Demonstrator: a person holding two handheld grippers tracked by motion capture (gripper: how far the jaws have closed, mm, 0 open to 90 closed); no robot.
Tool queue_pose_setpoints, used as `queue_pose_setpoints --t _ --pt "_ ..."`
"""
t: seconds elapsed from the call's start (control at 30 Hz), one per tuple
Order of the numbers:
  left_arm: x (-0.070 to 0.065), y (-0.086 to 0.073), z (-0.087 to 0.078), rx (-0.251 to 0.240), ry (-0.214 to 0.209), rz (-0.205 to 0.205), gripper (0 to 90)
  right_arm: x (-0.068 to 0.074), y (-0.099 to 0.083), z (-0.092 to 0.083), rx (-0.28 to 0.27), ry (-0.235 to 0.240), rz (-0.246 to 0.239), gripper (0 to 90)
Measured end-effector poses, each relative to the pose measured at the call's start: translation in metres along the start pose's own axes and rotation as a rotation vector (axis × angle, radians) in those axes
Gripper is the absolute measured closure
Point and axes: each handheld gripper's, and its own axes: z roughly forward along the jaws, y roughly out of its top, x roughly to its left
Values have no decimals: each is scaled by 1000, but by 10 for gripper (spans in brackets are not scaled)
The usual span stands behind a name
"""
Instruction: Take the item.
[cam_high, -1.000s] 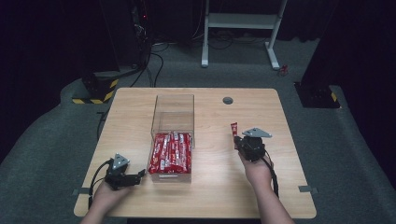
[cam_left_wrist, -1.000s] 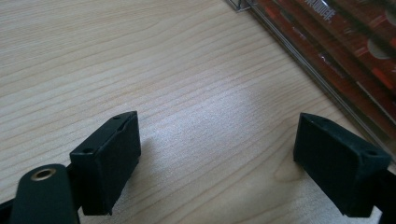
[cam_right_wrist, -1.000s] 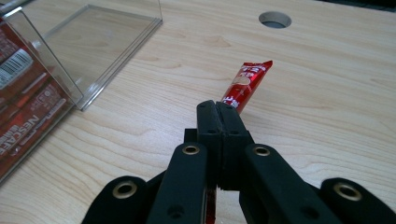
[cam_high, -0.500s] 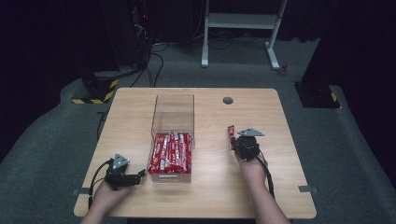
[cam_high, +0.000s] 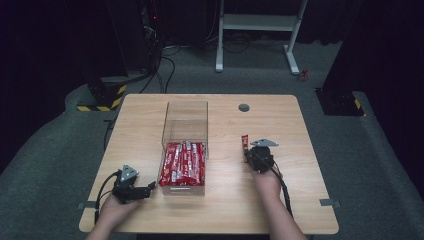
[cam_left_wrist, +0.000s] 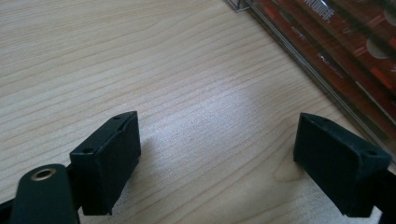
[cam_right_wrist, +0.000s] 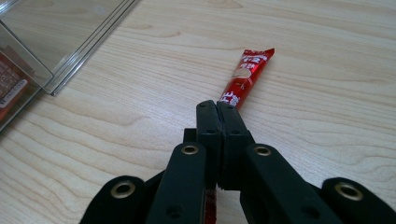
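My right gripper (cam_right_wrist: 218, 109) is shut on a red stick packet (cam_right_wrist: 247, 74), which pokes out past the jaw tips low over the wooden table. In the high view this packet (cam_high: 245, 142) and the right gripper (cam_high: 248, 153) are to the right of a clear plastic box (cam_high: 185, 116). Several red packets (cam_high: 184, 162) lie in the near half of the box. My left gripper (cam_high: 150, 189) rests near the box's front left corner. Its jaws stand wide apart over bare wood in the left gripper view (cam_left_wrist: 217, 154), with the box wall (cam_left_wrist: 327, 88) at the right.
The wooden table (cam_high: 225, 200) has a round grey cable hole (cam_high: 243, 107) behind the right gripper. A white desk frame (cam_high: 260, 22) and dark equipment stand on the grey floor beyond the table. Bare tabletop lies right of and in front of the box.
The right hand has come down a little and back toward the person with the red packet in its jaws. The left hand has kept still.
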Motion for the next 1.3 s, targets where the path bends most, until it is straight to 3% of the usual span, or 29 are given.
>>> queue_pose_setpoints --t 0.37,0.5,0.77,0.93,1.3 --pt "0 0 0 0 0 0 151 -1 -7 8 30 3 9 866" --pt "0 0 0 -1 -3 -5 151 -1 -7 7 29 22 12 775" --pt "0 0 0 -1 -3 -5 151 2 -1 -1 -5 20 10 677" --pt "0 0 0 -2 -2 -4 151 6 2 -7 -25 32 8 549" --pt "0 0 1 -3 -3 0 151 8 1 -23 -60 56 -1 449"
